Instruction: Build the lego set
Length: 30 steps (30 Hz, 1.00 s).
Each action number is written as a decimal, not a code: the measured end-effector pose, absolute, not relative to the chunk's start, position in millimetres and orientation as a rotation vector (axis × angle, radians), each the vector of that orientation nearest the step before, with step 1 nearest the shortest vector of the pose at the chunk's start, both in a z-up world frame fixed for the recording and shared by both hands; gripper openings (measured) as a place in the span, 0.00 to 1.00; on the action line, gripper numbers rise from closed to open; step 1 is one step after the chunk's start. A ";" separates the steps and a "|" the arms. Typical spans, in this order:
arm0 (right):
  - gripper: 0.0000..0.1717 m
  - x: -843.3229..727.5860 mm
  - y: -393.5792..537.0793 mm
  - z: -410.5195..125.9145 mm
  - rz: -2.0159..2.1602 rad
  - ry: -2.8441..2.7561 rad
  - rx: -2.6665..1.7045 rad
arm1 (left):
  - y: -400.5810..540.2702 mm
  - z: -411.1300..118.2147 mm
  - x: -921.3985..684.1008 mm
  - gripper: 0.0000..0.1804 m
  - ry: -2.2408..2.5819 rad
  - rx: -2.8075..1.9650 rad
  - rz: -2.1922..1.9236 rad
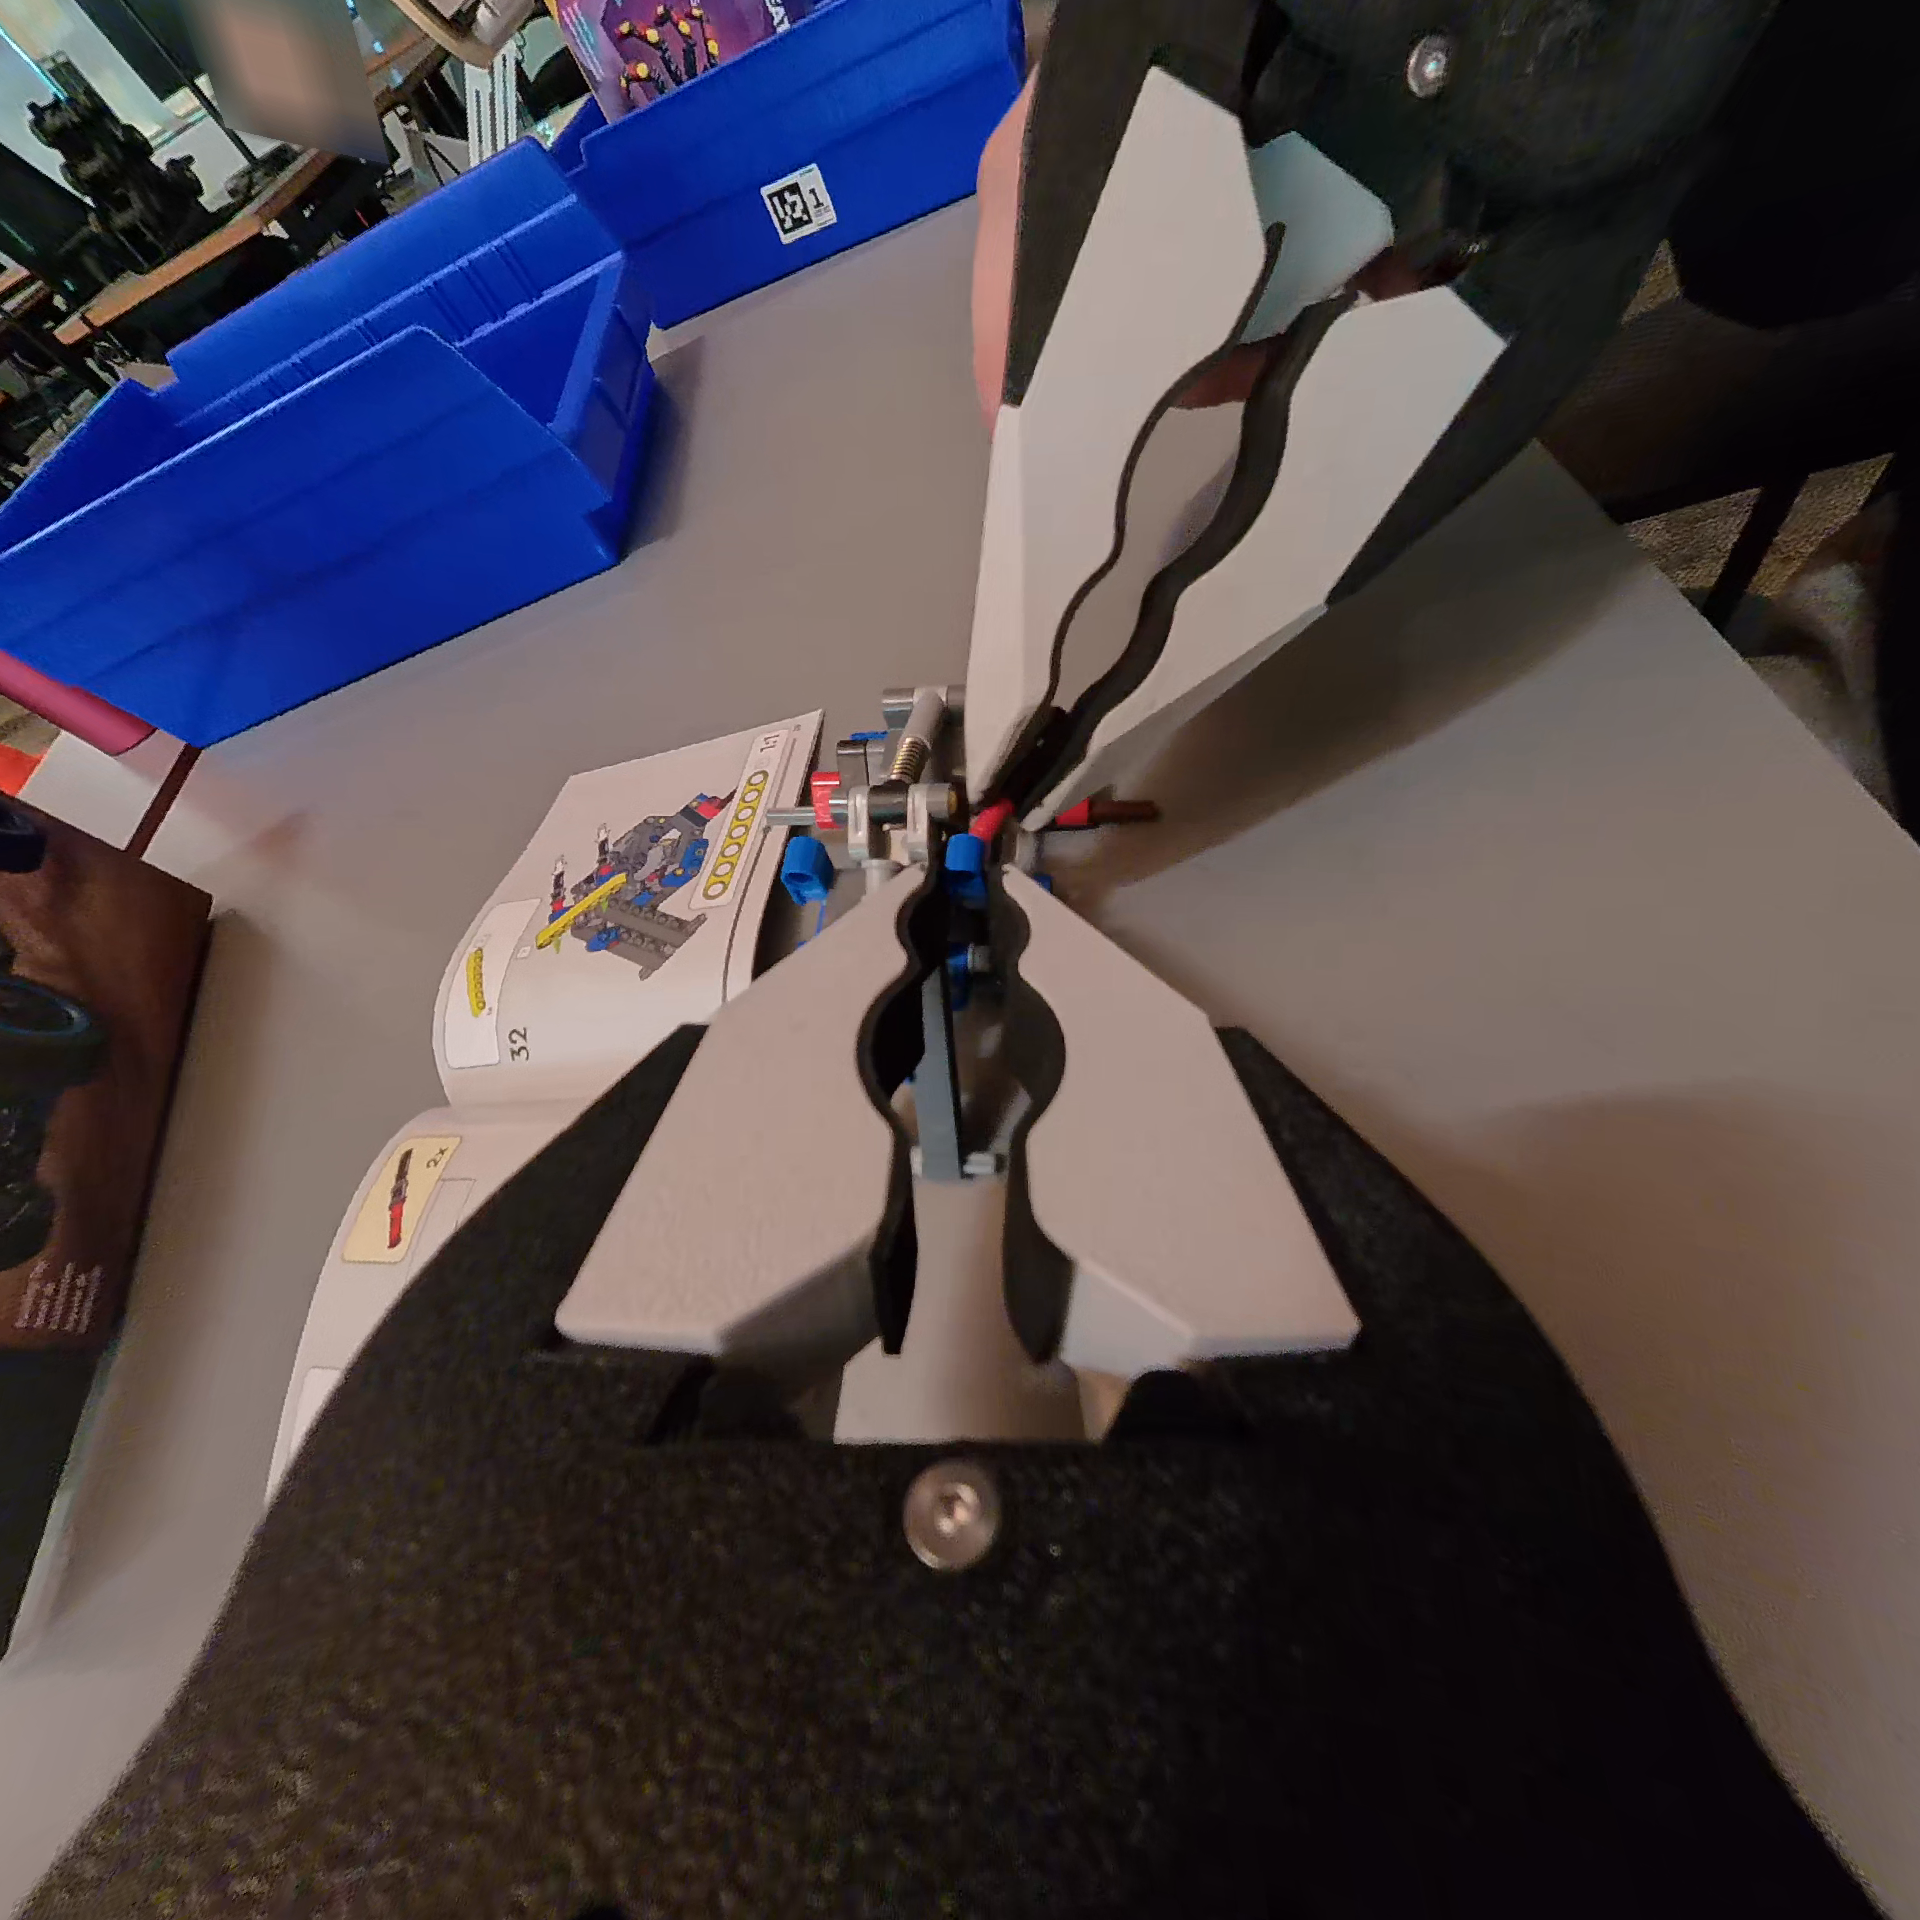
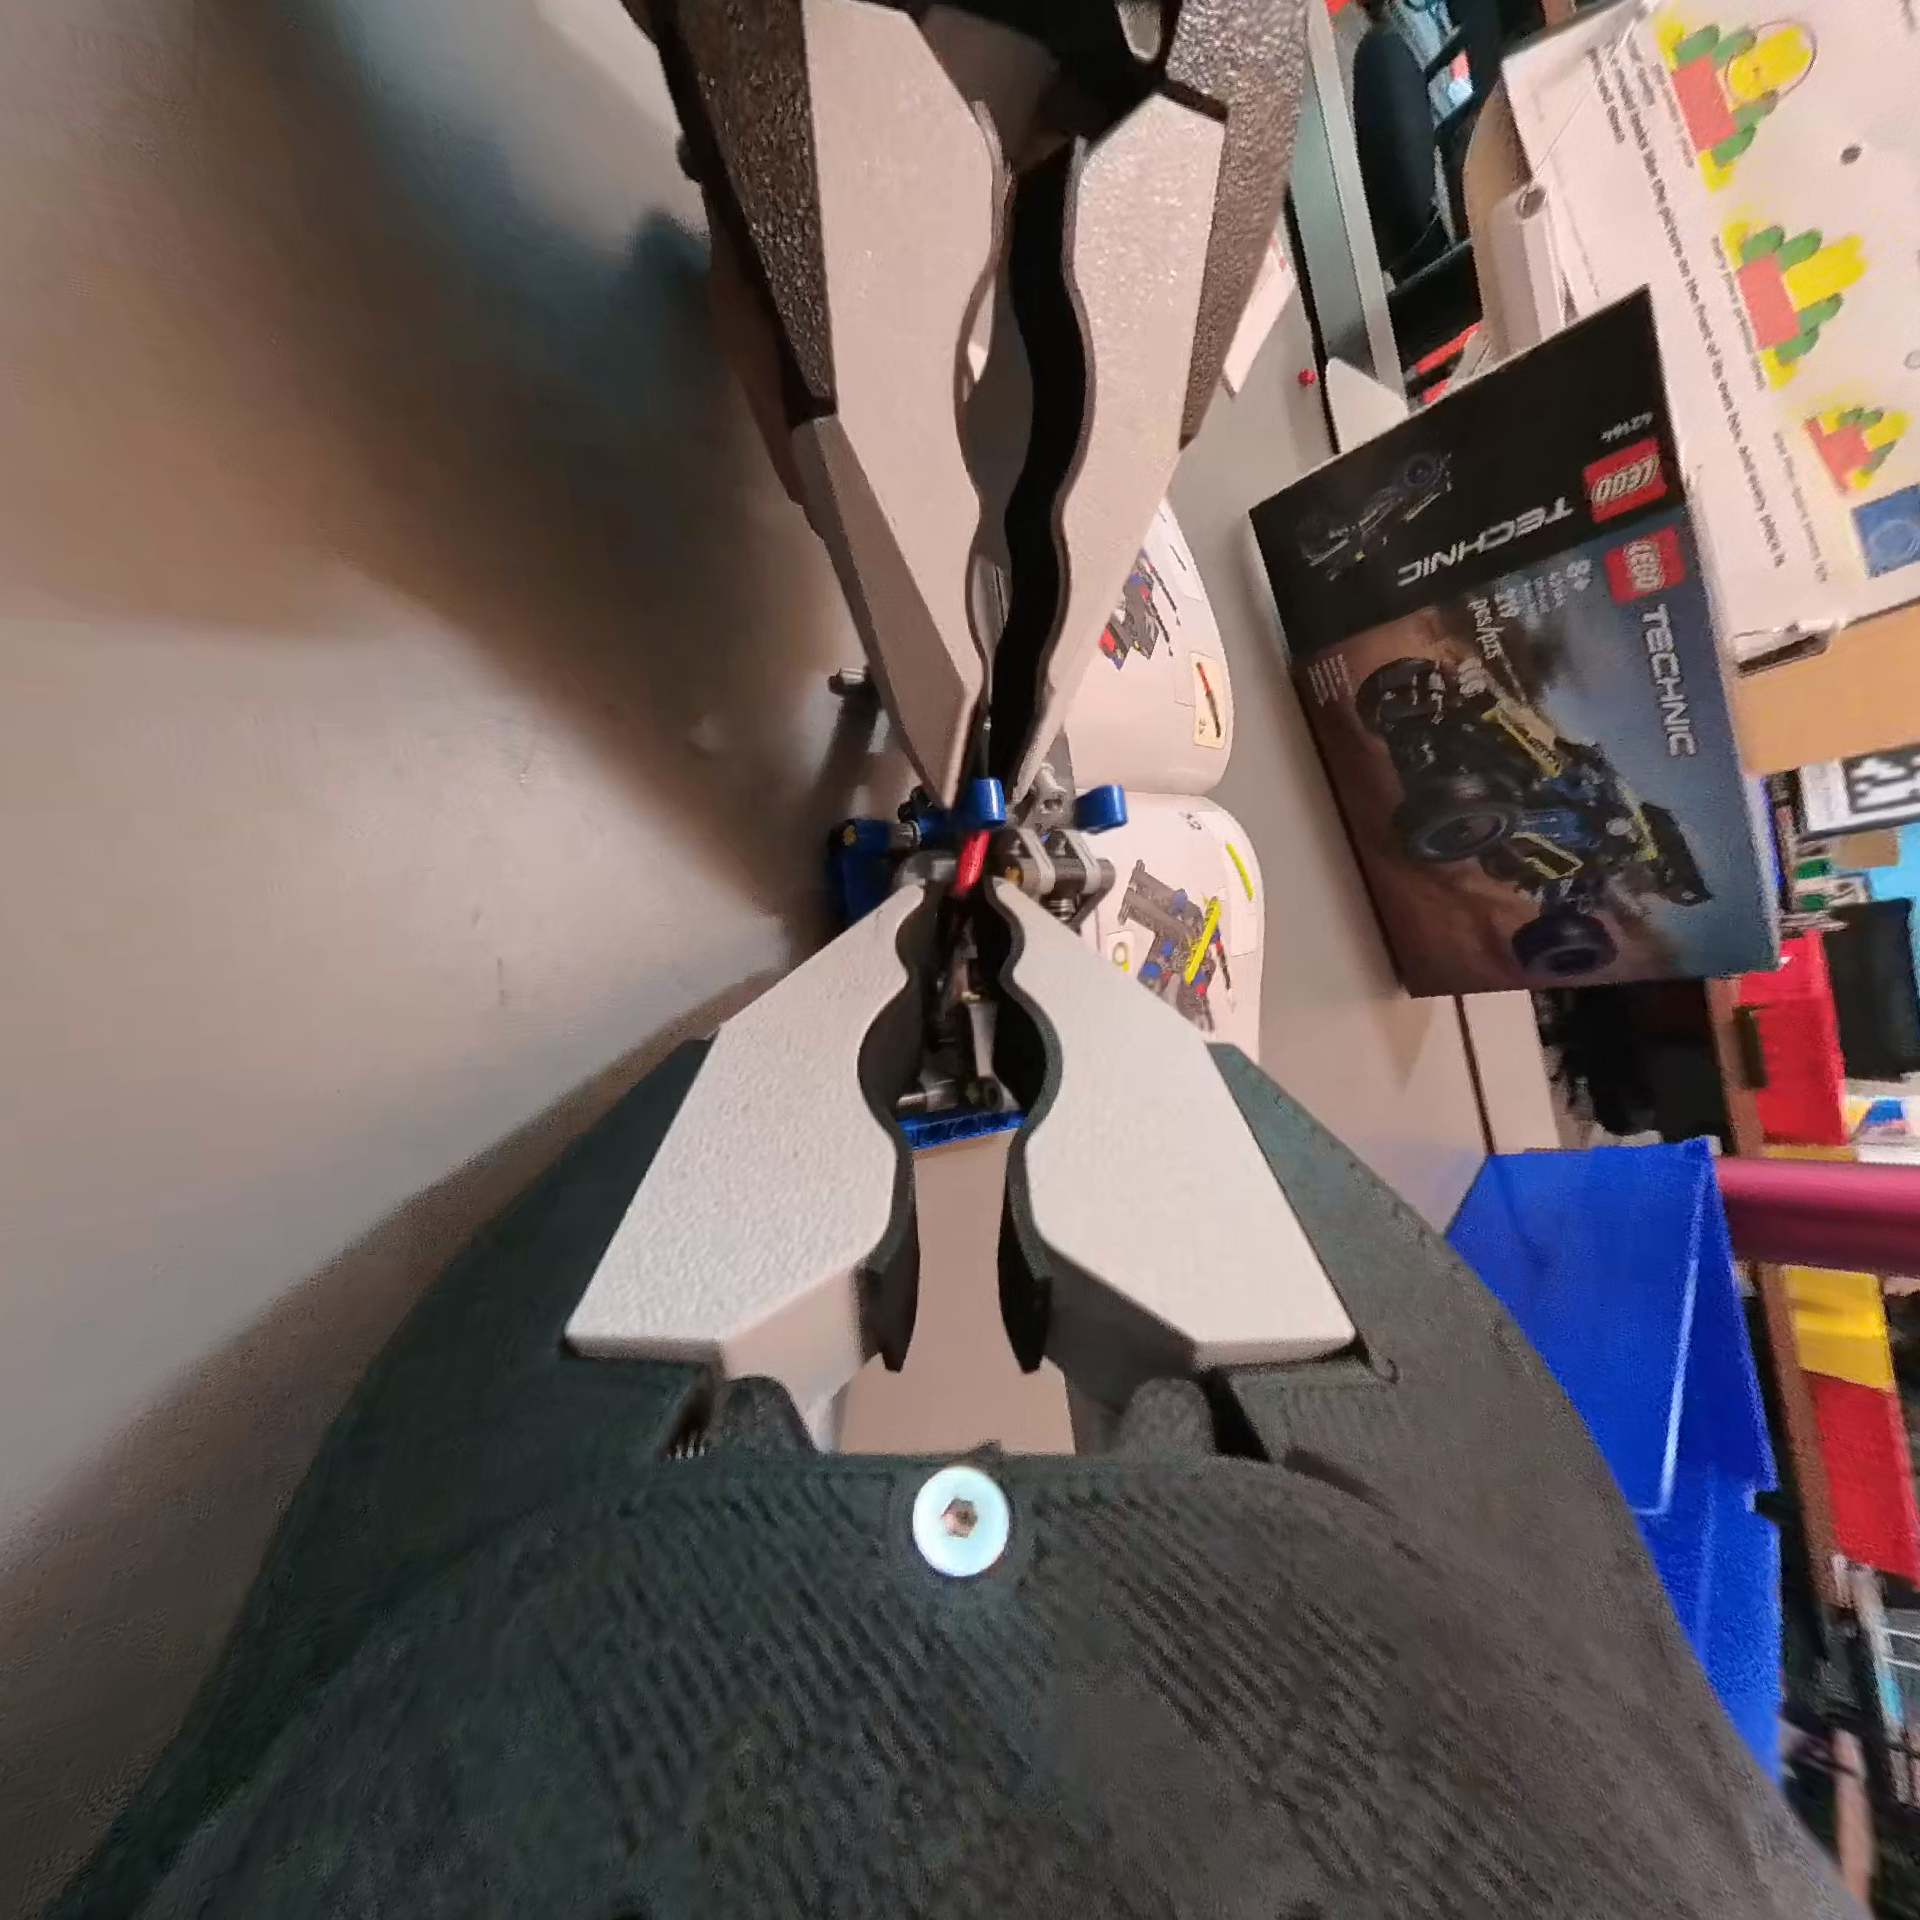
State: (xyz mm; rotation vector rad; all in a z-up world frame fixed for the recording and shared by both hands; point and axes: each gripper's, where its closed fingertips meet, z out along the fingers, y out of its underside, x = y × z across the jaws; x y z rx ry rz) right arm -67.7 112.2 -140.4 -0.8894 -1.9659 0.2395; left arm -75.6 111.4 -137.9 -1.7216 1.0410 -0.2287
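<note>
A small grey, blue and black building-brick assembly [image 1: 883,805] with a spring part sits on the grey table [image 1: 1403,935]. My left gripper [image 1: 961,883] comes from below and is shut on a thin grey beam [image 1: 940,1039] of the assembly, next to a blue connector [image 1: 966,868]. My right gripper [image 1: 1013,805] comes from above and is shut on a red pin [image 1: 992,821] at the assembly's top. In the right wrist view the red pin [image 2: 971,860] sits between my right gripper's [image 2: 956,899] tips. My left gripper [image 2: 987,784] meets it from above on the assembly [image 2: 1049,862].
An open instruction booklet [image 1: 623,914] lies left of the assembly. Two blue bins [image 1: 343,499] [image 1: 831,125] stand at the back left. A dark toy box [image 2: 1538,727] lies beside the booklet. The table's edge runs close on the right [image 1: 1662,582]. Less than 4 cm separates the two grippers' tips.
</note>
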 end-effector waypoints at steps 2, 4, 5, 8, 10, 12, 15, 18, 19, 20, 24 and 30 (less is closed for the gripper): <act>0.02 -67.9 112.6 -141.7 0.206 -1.993 -0.837 | 110.9 -137.6 -75.7 0.03 1.042 -1.726 -0.252; 0.02 -69.1 112.0 -140.9 0.195 -2.000 -0.779 | 112.4 -134.7 -76.9 0.04 1.022 -1.720 -0.273; 0.02 -70.0 110.5 -139.6 0.210 -1.999 -0.759 | 112.0 -134.1 -76.6 0.03 1.022 -1.717 -0.288; 0.02 -70.3 112.1 -138.1 0.237 -1.993 -0.737 | 112.5 -134.3 -77.2 0.03 1.029 -1.714 -0.300; 0.02 -70.4 111.5 -137.3 0.259 -1.998 -0.711 | 112.6 -135.1 -76.7 0.04 1.037 -1.715 -0.307; 0.02 -70.2 111.4 -136.9 0.272 -2.007 -0.693 | 113.2 -135.5 -76.8 0.03 1.046 -1.709 -0.303; 0.02 -70.1 111.3 -136.2 0.277 -2.018 -0.654 | 113.1 -135.5 -76.7 0.03 1.059 -1.705 -0.311; 0.02 -70.7 111.4 -131.2 0.305 -2.001 -0.632 | 112.7 -136.4 -76.8 0.03 1.073 -1.698 -0.321; 0.02 -70.6 112.1 -131.6 0.310 -2.006 -0.634 | 113.0 -136.3 -76.7 0.03 1.073 -1.695 -0.323; 0.02 -70.6 112.7 -133.2 0.303 -2.018 -0.625 | 113.5 -136.9 -76.6 0.03 1.076 -1.695 -0.323; 0.02 -71.3 112.5 -135.8 0.261 -2.059 -0.565 | 114.4 -138.8 -77.1 0.02 1.093 -1.696 -0.325; 0.02 -74.2 111.4 -135.7 0.339 -2.067 -0.527 | 113.0 -138.7 -79.6 0.02 1.090 -1.695 -0.426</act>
